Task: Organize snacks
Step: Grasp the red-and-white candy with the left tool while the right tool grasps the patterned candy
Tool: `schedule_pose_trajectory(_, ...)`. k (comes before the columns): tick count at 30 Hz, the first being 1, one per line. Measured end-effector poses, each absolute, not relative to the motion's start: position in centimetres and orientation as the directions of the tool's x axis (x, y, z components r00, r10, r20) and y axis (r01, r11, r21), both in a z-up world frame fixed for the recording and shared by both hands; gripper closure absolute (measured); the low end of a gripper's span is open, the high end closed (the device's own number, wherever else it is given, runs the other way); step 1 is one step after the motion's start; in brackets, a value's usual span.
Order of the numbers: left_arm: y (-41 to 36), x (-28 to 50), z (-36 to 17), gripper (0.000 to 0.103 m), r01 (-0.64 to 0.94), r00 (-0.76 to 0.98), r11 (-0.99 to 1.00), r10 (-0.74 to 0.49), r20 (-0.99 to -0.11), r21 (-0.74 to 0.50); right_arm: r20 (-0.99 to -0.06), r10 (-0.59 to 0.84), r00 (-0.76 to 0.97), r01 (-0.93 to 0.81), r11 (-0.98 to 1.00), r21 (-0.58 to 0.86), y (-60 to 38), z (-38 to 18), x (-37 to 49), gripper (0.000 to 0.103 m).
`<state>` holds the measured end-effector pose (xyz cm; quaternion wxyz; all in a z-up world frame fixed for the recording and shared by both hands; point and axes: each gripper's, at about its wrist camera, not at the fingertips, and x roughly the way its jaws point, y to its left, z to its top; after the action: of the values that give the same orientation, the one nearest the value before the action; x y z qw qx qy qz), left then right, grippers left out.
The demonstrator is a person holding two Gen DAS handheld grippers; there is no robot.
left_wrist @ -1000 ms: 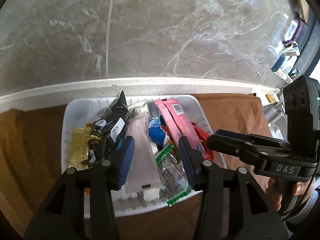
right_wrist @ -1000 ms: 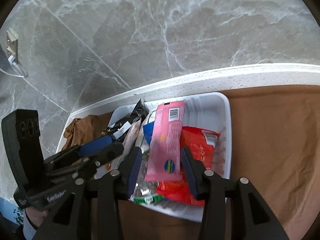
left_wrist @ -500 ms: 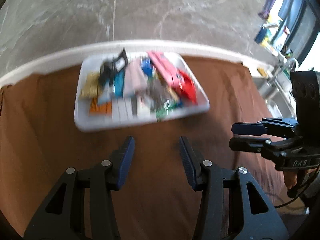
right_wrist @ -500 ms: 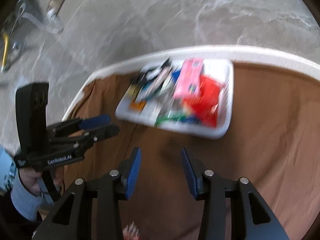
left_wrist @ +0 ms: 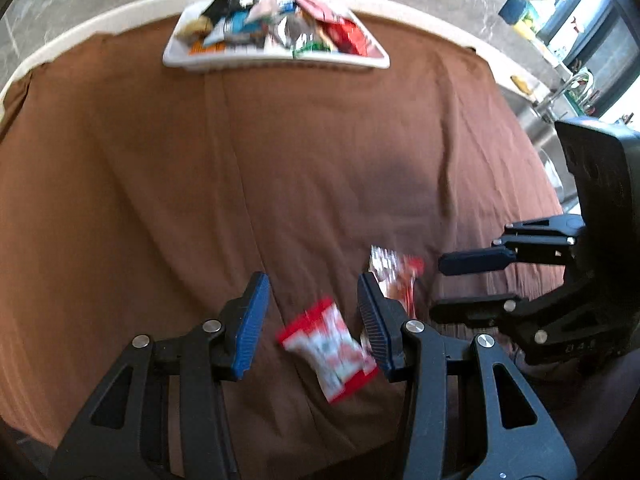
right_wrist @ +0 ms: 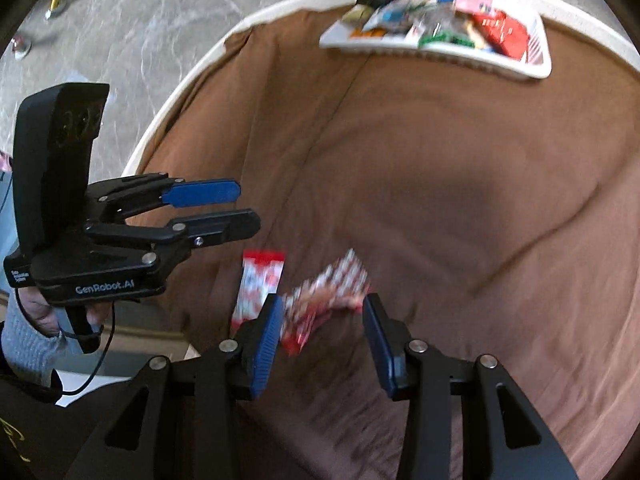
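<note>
Two red-and-white snack packets lie on the brown cloth near the front. One packet point(left_wrist: 330, 354) point(right_wrist: 258, 286) lies between the jaws of my open left gripper point(left_wrist: 312, 314). The other packet point(left_wrist: 394, 278) point(right_wrist: 324, 298) lies between the jaws of my open right gripper point(right_wrist: 320, 330). Both grippers are empty and hover just above the packets. The left gripper also shows in the right wrist view point(right_wrist: 218, 206), and the right gripper in the left wrist view point(left_wrist: 474, 280). A white tray point(left_wrist: 276, 60) point(right_wrist: 440, 54) full of mixed snacks sits at the far edge.
The round table is covered by a brown cloth point(left_wrist: 280, 160) with creases. Its pale rim point(right_wrist: 168, 112) shows at the left and far side. Grey marble floor lies beyond. A sink with a tap point(left_wrist: 560, 92) is at the far right.
Both grippers have pulled back from the tray to the near side of the table. The two red-and-white packets have come into view between the jaws. Both stay open.
</note>
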<state>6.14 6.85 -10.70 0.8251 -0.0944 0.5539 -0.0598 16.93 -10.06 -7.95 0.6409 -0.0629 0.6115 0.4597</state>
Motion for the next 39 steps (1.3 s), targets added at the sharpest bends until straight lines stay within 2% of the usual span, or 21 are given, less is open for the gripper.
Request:
schedule_pose_trajectory(7, 5.6, 3.3, -12.4, 0.059, -0.041, 0.348, 0.97, -0.209, -0.914, -0.238, -0.817, 0.53, -0.229, -0.62, 0.567, 0.542, -10.6, -9.5, 15.4, 0.057)
schedule_pose_trajectory(20, 5.5, 3.7, -14.7, 0.059, -0.082, 0.325, 0.962, -0.222, -0.919, -0.261, -0.788, 0.566, -0.243, -0.51, 0.616, 0.6, -9.3, -12.0, 17.3, 0.058)
schedule_pose_trajectory(34, 4.2, 4.1, -14.9, 0.059, 0.006, 0.34, 0.984, -0.169, -0.925, -0.178, -0.9, 0.418, -0.123, -0.744, 0.562, 0.362, -5.3, -10.8, 15.1, 0.058)
schedule_pose_trajectory(36, 3.7, 4.1, -15.0, 0.059, 0.018, 0.345, 0.987, -0.157, -0.925, -0.161, -0.909, 0.404, -0.105, -0.765, 0.551, 0.333, -5.1, -10.9, 14.8, 0.06)
schedule_pose_trajectory(38, 3.6, 4.0, -15.0, 0.059, 0.026, 0.351, 0.988, -0.152, -0.924, -0.153, -0.92, 0.385, -0.076, -0.786, 0.544, 0.293, -4.9, -10.9, 14.6, 0.069)
schedule_pose_trajectory(39, 3.6, 4.0, -15.1, 0.059, 0.024, 0.355, 0.987, -0.155, -0.922, -0.157, -0.921, 0.383, -0.067, -0.793, 0.54, 0.282, -4.9, -10.9, 14.5, 0.07)
